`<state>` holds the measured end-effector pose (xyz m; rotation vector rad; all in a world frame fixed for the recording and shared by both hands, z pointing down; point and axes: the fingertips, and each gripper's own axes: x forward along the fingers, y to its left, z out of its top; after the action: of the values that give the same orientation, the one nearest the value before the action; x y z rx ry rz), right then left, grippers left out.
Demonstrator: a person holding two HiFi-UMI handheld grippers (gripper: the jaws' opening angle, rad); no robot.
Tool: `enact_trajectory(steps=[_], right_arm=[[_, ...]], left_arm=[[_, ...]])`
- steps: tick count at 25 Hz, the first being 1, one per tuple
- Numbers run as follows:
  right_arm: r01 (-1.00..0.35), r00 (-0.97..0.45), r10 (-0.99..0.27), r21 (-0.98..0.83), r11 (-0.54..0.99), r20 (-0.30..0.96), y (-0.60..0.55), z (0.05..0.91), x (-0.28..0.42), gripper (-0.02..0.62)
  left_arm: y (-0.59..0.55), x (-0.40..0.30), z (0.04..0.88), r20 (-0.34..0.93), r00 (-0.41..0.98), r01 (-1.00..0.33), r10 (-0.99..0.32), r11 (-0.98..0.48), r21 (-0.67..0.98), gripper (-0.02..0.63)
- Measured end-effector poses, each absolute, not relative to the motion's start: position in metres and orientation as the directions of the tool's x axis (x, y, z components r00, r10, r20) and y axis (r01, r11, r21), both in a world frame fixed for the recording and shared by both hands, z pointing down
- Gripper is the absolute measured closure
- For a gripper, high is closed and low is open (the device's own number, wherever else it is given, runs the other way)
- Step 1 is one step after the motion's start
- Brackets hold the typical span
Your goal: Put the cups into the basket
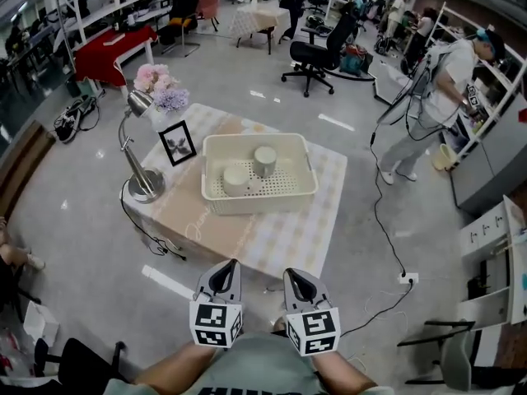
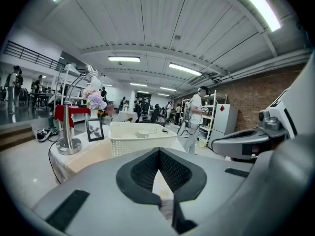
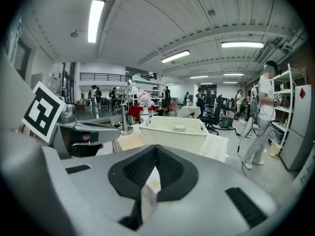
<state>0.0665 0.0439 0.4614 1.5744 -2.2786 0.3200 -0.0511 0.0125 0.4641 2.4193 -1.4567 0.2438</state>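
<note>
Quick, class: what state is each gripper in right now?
Left gripper: closed, holding nothing.
Right gripper: closed, holding nothing.

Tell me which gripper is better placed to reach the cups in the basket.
Left, slightly. The left gripper and right gripper are shut, empty, side by side at the table's near edge. The basket sits centred ahead, but the nearer cup lies in its left half, closer to the left gripper.

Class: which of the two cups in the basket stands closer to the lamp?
The front-left cup; the other cup stands behind it, to the right, farther from the lamp.
</note>
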Motion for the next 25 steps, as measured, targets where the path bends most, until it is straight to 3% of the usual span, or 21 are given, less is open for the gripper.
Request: enact_trajectory(steps=[25], right_arm=[[-0.935,-0.323,-0.875,0.021,0.354,0.362,0.036,0.457,0.109,0.584]], left_arm=[[0.016,-0.016,0.460,0.316,0.423,-0.906,-0.849,-0.397,0.146,0.600]])
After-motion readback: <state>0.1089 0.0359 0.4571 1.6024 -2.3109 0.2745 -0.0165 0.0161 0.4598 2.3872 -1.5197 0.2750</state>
